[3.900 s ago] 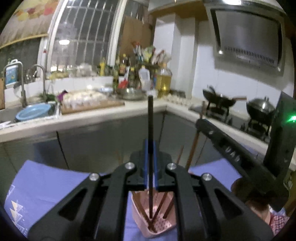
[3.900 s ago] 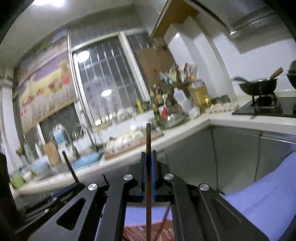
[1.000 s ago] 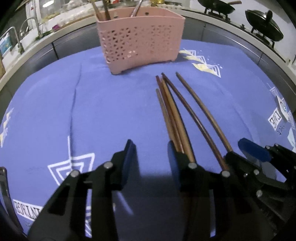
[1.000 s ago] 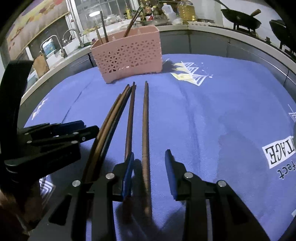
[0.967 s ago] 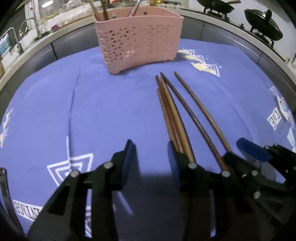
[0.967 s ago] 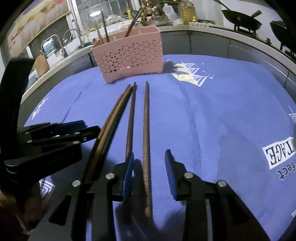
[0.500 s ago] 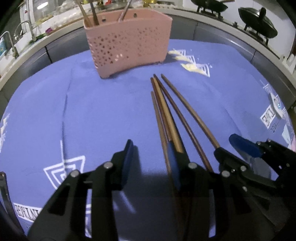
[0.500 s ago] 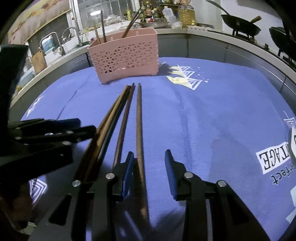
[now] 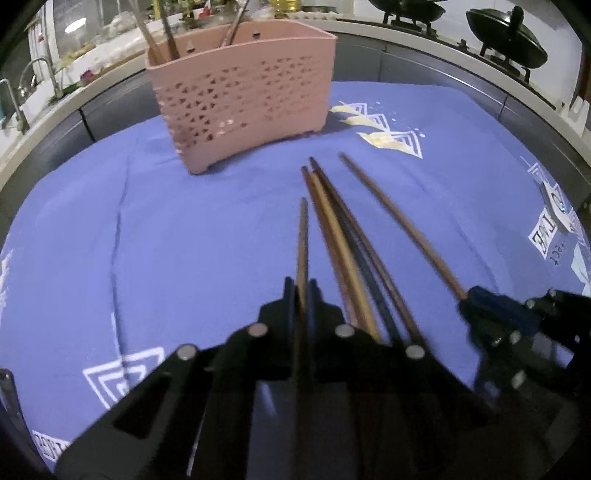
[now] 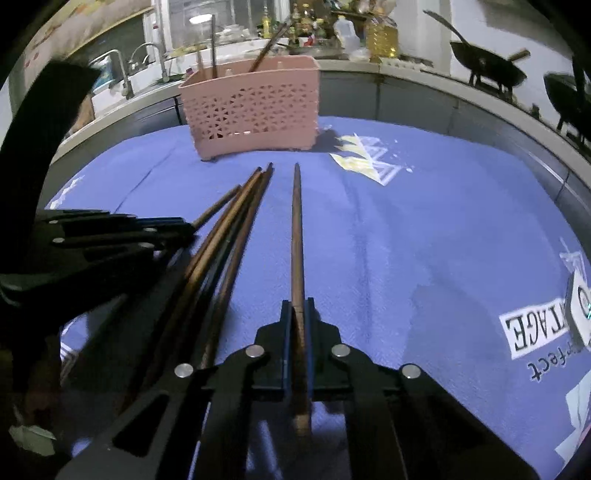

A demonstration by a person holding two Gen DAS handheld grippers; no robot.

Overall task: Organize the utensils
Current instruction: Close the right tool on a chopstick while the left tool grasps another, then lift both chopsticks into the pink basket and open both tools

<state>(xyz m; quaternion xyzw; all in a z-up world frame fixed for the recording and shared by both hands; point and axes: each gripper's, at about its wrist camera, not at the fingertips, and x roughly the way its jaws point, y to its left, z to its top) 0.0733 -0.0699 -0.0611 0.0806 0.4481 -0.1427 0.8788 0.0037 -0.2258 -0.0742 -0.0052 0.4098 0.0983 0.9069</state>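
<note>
Left gripper (image 9: pixel 303 291): clenched on one light brown chopstick (image 9: pixel 302 243), jaws pressed to its near end, stick pointing far toward the basket.
Right gripper (image 10: pixel 297 314): clamped on one dark brown chopstick (image 10: pixel 296 236), tip aimed far, toward the basket's right corner.
Right gripper seen from the left camera (image 9: pixel 491 306): low at the right edge, blue pads closed on the near end of the rightmost stick (image 9: pixel 399 221).
Left gripper seen from the right camera (image 10: pixel 184 230): at the left, jaws closed on the near part of the leftmost stick (image 10: pixel 218 206).
Loose chopsticks (image 9: pixel 343 243): a bundle of brown and dark sticks lying on the cloth between the two held sticks, touching one another, fanned slightly apart toward the near end.
Same bundle in the right view (image 10: pixel 236 221): just left of the held dark stick, tips near the basket's front.
Pink perforated basket (image 9: pixel 240 92): upright on the far part of the cloth, apart from every stick tip; several utensils (image 9: pixel 166 33) leaning inside, kind not clear.
Basket in the right view (image 10: pixel 251 110): far centre-left, handles sticking up above the rim.
Blue tablecloth (image 9: pixel 184 240): covering the table, with white triangle prints and lettering.
Wok (image 10: pixel 484 66): far right on the stove.
Faucet (image 10: pixel 147 59): far left by the sink.
</note>
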